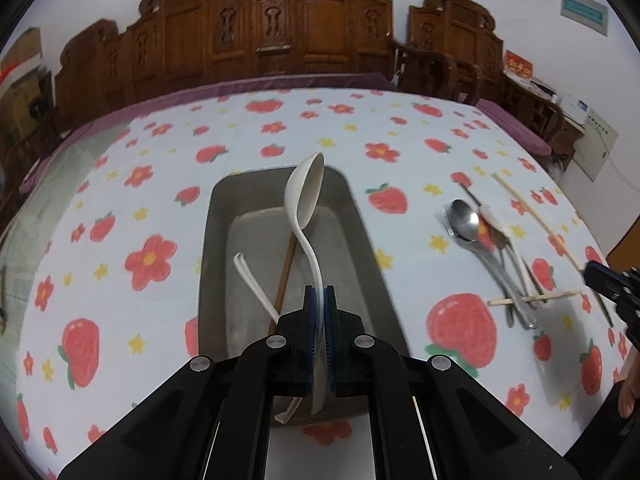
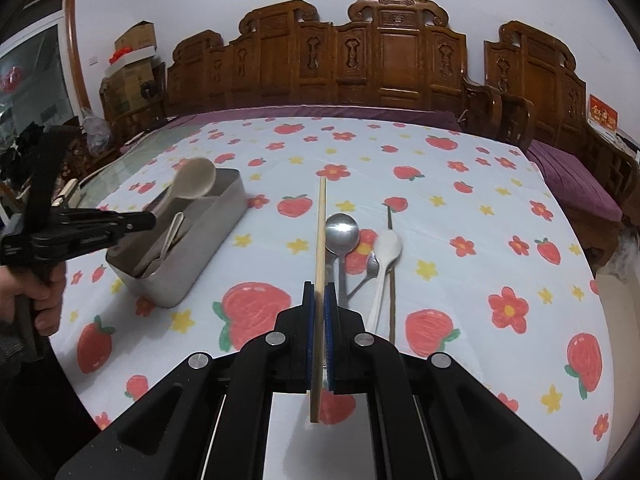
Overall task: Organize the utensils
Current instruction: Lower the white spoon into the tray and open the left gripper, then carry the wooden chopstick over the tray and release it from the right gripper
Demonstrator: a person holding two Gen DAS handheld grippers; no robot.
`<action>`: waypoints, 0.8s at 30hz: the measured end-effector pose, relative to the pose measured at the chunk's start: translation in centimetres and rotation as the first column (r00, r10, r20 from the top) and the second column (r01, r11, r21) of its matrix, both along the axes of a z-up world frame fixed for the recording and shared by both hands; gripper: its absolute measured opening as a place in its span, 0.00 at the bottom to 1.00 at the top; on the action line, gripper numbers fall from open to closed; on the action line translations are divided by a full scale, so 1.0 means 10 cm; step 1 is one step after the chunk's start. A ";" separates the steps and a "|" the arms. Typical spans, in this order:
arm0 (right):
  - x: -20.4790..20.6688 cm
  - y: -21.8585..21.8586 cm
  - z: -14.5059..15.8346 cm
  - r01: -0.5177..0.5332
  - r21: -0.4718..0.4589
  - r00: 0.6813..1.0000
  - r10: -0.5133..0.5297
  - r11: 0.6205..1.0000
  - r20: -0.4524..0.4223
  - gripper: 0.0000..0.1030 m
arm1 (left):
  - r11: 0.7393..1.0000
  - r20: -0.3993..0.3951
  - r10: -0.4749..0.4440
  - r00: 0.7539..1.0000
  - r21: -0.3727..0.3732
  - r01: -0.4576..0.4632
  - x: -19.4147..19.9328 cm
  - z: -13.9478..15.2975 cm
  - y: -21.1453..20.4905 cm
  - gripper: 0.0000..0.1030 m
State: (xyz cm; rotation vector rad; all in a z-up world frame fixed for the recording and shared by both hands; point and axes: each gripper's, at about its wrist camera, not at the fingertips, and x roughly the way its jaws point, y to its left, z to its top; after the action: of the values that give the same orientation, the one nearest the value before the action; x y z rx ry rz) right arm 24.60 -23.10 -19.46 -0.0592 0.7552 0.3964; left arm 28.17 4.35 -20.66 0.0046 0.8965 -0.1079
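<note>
My left gripper (image 1: 319, 292) is shut on the handle of a white plastic spoon (image 1: 305, 192) and holds it over the grey metal tray (image 1: 216, 240). Inside the tray lie another white spoon (image 1: 252, 276) and a wooden chopstick (image 1: 285, 272). My right gripper (image 2: 319, 288) is shut on a wooden chopstick (image 2: 320, 240) above the tablecloth. Below it lie a metal spoon (image 2: 341, 232), a smaller metal spoon (image 2: 370, 266), a white spoon (image 2: 385, 256) and a dark chopstick (image 2: 392, 304). The tray (image 2: 208, 236) and the left gripper (image 2: 136, 220) show at the left of the right wrist view.
A strawberry-and-flower tablecloth (image 1: 120, 208) covers the table. Carved wooden chairs (image 2: 380, 64) stand along the far edge. In the left wrist view the utensil pile (image 1: 492, 248) with loose chopsticks (image 1: 536, 299) lies to the right, with the right gripper (image 1: 612, 284) beside it.
</note>
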 end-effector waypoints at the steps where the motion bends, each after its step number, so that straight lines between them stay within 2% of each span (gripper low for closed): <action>1: -0.01 0.02 0.01 -0.006 0.003 1.000 0.006 1.000 0.001 0.06 | 1.000 -0.015 0.009 1.000 0.000 -0.009 0.04 -0.04 0.03 0.03; 5: -0.05 0.10 0.05 -0.030 0.006 1.000 0.030 1.000 0.006 0.06 | 0.999 -0.052 0.032 0.998 -0.005 -0.032 0.13 -0.14 0.10 0.03; 13: -0.07 0.35 0.11 -0.085 -0.007 0.996 0.085 0.996 0.011 0.06 | 0.999 -0.055 0.045 0.997 0.003 -0.045 0.20 -0.16 0.15 0.06; 19: -0.04 0.60 0.16 -0.118 -0.009 0.993 0.118 0.993 0.018 0.06 | 0.999 -0.022 0.048 0.999 0.007 -0.048 0.15 -0.02 0.20 0.14; 24: 0.03 0.85 0.26 -0.153 -0.014 0.988 0.153 0.988 0.027 0.06 | 0.999 0.033 0.052 0.998 -0.004 -0.052 0.09 0.19 0.30 0.28</action>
State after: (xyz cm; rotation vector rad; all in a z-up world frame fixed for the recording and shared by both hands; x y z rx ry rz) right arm 24.95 -14.61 -16.88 -0.1344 0.7275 0.5362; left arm 29.06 7.32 -18.73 -0.0196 0.8623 -0.0606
